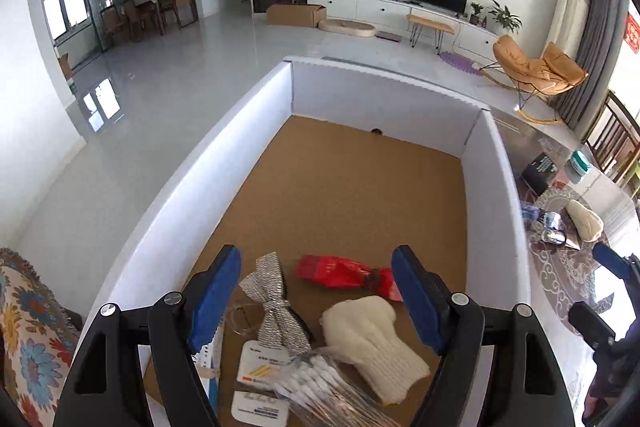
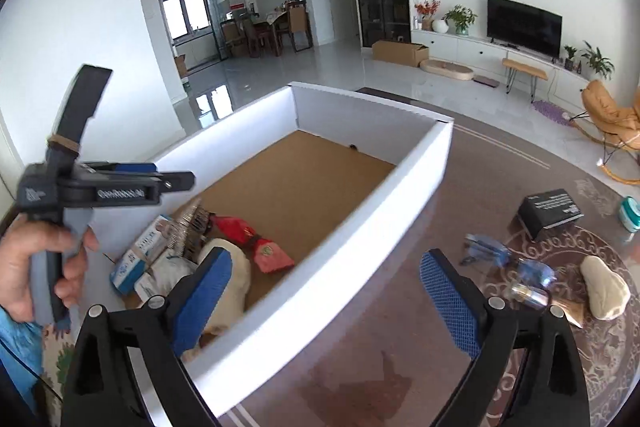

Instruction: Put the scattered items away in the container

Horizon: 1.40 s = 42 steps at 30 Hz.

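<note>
Now the white box with the brown cork-like floor holds a soft cream knit glove, a shiny silver bow and a crinkly red packet at its near end. The left gripper hangs over them and the right gripper straddles the box wall, both with fingers apart and empty. Next, I think, go gently for the other cream glove on the patterned bench and pinch its soft middle.
</note>
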Each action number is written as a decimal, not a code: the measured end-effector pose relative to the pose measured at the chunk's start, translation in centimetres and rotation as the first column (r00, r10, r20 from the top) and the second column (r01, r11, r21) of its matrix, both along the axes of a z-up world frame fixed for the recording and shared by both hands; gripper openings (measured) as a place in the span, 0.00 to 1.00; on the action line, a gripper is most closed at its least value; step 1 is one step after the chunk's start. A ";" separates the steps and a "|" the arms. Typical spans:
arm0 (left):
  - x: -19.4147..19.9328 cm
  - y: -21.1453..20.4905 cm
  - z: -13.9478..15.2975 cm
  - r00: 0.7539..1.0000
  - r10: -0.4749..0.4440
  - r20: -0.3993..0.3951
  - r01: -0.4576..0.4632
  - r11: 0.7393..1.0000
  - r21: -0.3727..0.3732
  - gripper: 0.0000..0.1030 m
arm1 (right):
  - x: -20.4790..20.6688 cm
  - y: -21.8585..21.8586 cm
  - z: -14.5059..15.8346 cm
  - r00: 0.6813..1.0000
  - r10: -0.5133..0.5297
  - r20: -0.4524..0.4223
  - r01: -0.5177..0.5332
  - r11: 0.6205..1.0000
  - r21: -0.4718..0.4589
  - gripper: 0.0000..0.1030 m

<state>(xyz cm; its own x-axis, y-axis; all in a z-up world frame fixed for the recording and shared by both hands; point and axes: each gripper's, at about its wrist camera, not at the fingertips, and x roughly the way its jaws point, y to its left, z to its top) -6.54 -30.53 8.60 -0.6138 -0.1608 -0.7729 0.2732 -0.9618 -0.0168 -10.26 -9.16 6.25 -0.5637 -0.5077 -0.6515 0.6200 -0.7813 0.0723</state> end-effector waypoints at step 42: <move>-2.2 37.3 -12.4 0.863 -0.505 0.015 0.505 0.863 0.000 0.96 | 2.4 34.6 -10.6 0.812 -0.573 0.109 0.541 0.811 0.224 0.99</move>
